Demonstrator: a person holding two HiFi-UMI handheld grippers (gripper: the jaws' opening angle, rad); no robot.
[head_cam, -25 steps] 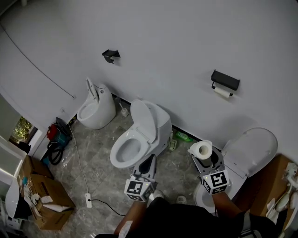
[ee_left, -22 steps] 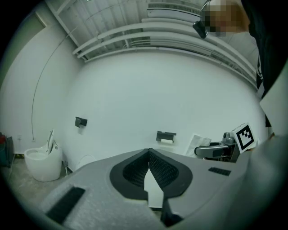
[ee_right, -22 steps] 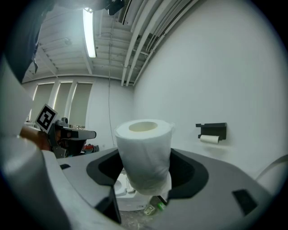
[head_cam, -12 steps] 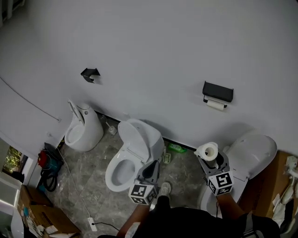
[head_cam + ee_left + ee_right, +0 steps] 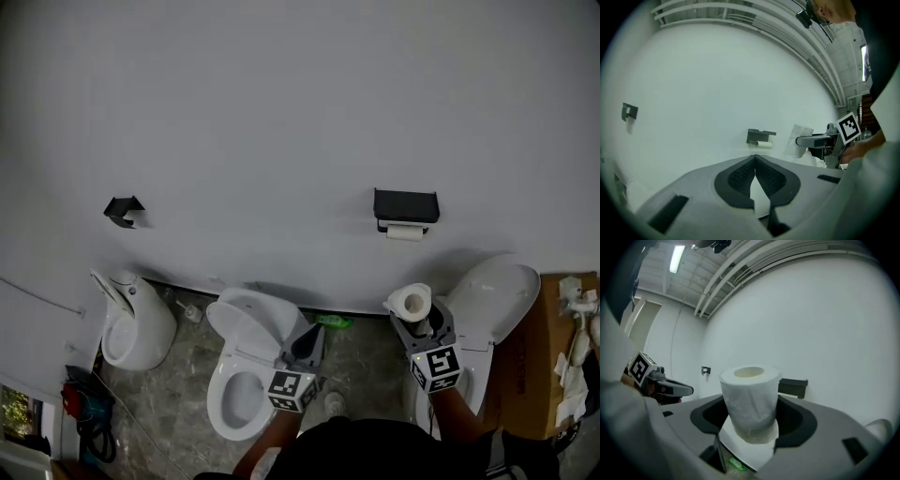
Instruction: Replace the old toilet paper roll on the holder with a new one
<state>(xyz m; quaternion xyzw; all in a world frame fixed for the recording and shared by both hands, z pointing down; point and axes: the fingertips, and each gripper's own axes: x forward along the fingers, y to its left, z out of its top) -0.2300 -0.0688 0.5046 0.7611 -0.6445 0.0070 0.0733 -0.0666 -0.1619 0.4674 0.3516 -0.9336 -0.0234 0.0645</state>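
While we have swung round to face the wall, the head view shows the black holder slid from the upper right of the picture to directly above the right gripper. The far-left toilet has drifted toward the edge. We judge this as lining up for the approach, with no swap begun. The old toilet paper roll, thin and nearly spent, still hangs under the holder's flat, boxy shelf. The new roll stands upright between the right jaws, which are spread wide around its sides as before. The left gripper stays clenched and empty over the glossy white toilet.

Seen from the left gripper view, its dark ribbed pads meet with nothing between them. Ahead, the holder is well apart, with the slim old roll beneath it.

Turning to the right gripper view, the new roll is a plump cylinder of soft, slightly crinkled paper around a pale cardboard core. Its lower half is seated between the pads. The matte black holder shows just behind it on the smooth white wall.
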